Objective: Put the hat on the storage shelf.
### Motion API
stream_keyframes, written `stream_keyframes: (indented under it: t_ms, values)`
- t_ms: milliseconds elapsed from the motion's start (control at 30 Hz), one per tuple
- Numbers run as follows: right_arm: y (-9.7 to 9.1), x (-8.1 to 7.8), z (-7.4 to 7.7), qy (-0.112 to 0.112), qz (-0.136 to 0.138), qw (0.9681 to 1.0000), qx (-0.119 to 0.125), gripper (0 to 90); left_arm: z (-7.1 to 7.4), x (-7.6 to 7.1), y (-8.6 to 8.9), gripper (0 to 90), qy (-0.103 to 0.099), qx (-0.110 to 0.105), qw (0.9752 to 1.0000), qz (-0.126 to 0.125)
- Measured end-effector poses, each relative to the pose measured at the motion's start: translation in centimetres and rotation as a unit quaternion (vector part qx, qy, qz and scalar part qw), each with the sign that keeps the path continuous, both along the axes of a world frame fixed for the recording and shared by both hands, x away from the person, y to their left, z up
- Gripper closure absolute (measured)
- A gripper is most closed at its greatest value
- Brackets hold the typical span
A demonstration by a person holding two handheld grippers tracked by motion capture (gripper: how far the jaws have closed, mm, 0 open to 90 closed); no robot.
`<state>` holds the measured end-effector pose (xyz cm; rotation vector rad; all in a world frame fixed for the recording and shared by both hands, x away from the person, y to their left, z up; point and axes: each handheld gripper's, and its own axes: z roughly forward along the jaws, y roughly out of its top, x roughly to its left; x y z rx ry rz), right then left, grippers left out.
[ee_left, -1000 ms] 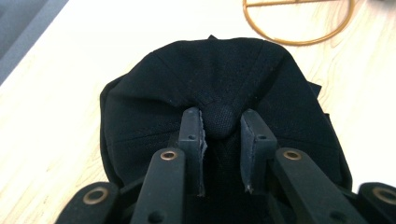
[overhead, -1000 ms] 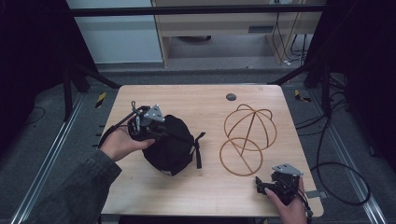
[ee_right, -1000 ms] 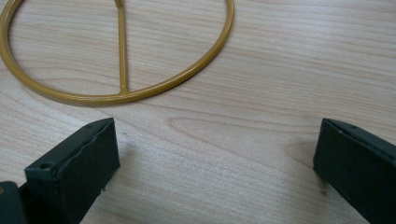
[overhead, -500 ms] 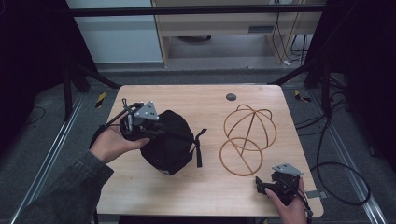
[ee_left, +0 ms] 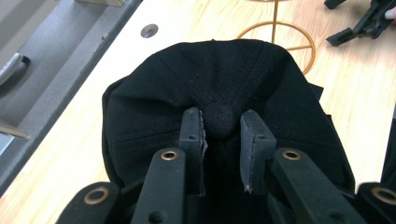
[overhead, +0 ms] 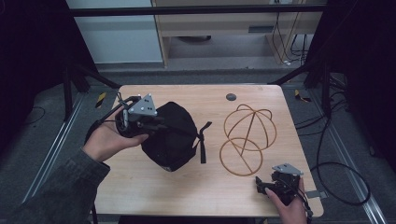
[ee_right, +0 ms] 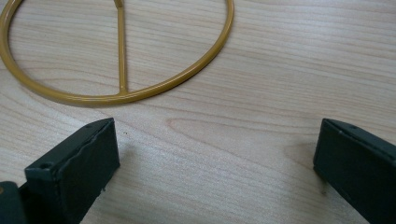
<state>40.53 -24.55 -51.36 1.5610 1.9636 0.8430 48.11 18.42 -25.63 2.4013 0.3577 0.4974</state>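
A black cap point(overhead: 173, 140) hangs tilted above the left half of the wooden table point(overhead: 140, 186), its strap point(overhead: 201, 142) dangling on the right. My left gripper point(overhead: 162, 125) is shut on the cap's crown; in the left gripper view the two pads point(ee_left: 192, 135) pinch the fabric on either side of the top button point(ee_left: 219, 119) of the cap point(ee_left: 224, 74). A gold wire stand point(overhead: 247, 133) with a round base ring lies to the right. My right gripper point(overhead: 261, 184) rests open near the table's front right, just short of the base ring point(ee_right: 121, 91), with nothing between its fingers point(ee_right: 74, 177).
A round cable hole point(overhead: 230, 97) sits in the table's far edge area. Metal frame rails run along both sides of the table. Black cables lie on the floor at right. In the left gripper view the right gripper point(ee_left: 362, 23) lies beyond the wire stand point(ee_left: 280, 35).
My left gripper has risen and drifted slightly left, carrying the cap up off the table. The right gripper has stayed still.
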Motion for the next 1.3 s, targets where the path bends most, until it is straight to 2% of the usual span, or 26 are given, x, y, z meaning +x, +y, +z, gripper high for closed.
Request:
stream_keyframes:
  t_ms: [333, 533, 767, 1100, 1300]
  values:
    - [0.0, 0.0, 0.0, 0.0, 0.0, 1.0, 0.001, 0.4, 2.4, -0.5, -0.2, 73.4, -0.021, -0.011, 0.9997, -0.002]
    - [0.0, 0.0, 0.0, -0.001, 0.0, 1.0, -0.001, 0.4, 4.1, -1.0, -0.7, 73.6, -0.036, -0.016, 0.9991, -0.012]
    - [0.0, 0.0, 0.0, 0.0, 0.001, 1.0, -0.002, 0.4, 5.3, -1.3, -1.1, 73.6, -0.045, -0.012, 0.9988, -0.016]
    - [0.0, 0.0, 0.0, 0.001, 0.0, 1.0, -0.001, 0.4, 6.2, -1.7, -1.7, 73.6, -0.053, -0.009, 0.9983, -0.021]
    - [0.0, 0.0, 0.0, 0.0, 0.001, 1.0, -0.002, 0.3, 7.0, -1.8, -1.7, 73.6, -0.061, -0.018, 0.9978, -0.019]
